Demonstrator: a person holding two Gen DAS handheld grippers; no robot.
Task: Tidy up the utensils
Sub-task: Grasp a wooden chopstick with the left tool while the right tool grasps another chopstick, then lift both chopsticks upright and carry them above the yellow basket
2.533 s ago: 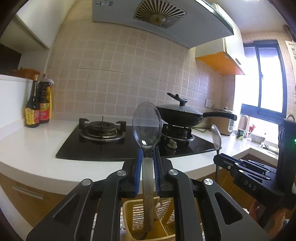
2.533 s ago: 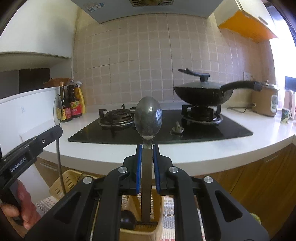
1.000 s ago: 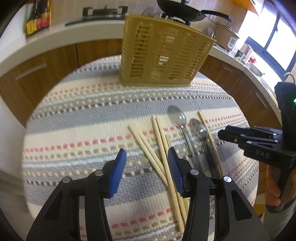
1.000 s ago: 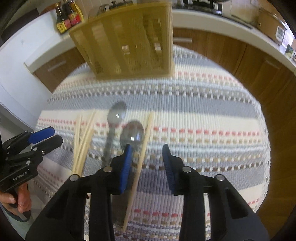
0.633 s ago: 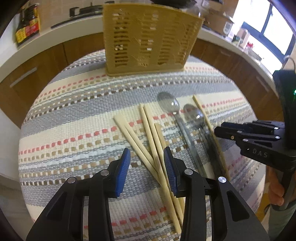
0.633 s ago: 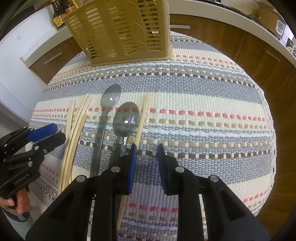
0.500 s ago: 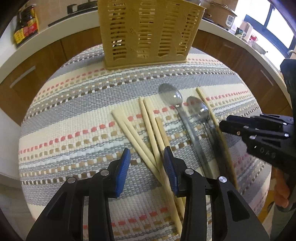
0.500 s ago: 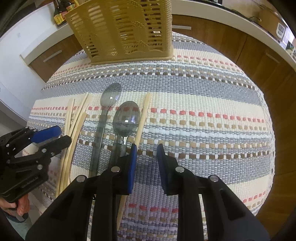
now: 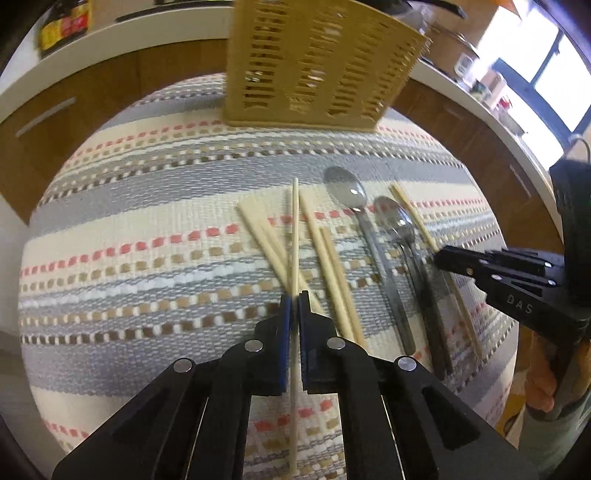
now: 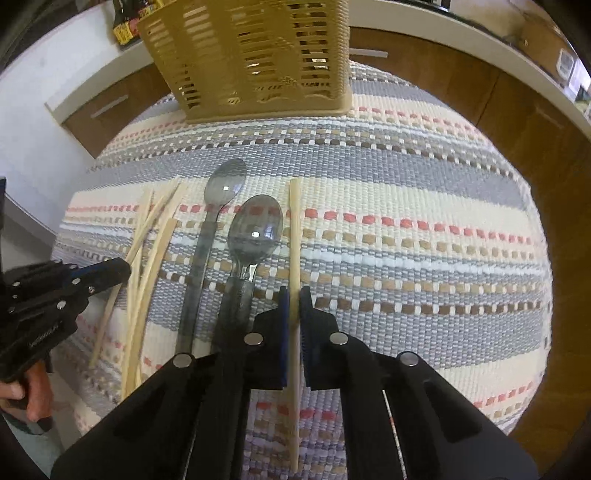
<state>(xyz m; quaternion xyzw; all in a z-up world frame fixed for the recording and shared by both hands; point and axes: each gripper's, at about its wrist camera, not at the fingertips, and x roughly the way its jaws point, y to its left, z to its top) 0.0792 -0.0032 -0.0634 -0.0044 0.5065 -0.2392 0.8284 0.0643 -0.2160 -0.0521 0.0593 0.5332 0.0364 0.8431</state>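
Observation:
My left gripper point(image 9: 294, 304) is shut on a pale wooden chopstick point(image 9: 294, 229) that points forward over the striped mat. Several more chopsticks point(image 9: 325, 254) lie on the mat beside it. Two steel spoons point(image 9: 347, 195) point(image 9: 393, 219) lie to their right. My right gripper point(image 10: 293, 295) is shut on another chopstick point(image 10: 294, 229) right of the spoons point(image 10: 225, 184) point(image 10: 255, 229). A yellow slotted utensil basket point(image 9: 314, 66) stands at the mat's far edge; it also shows in the right wrist view point(image 10: 251, 55).
The striped woven mat point(image 10: 406, 240) covers a round surface. Wooden cabinets and a white counter point(image 9: 110, 33) curve behind it. Sauce bottles point(image 9: 62, 18) stand on the counter at far left. Each gripper shows in the other's view point(image 9: 517, 288) point(image 10: 48, 302).
Both grippers were open above the mat half a second ago. Each has now closed on a chopstick. Earlier both held spoons, which now lie on the mat.

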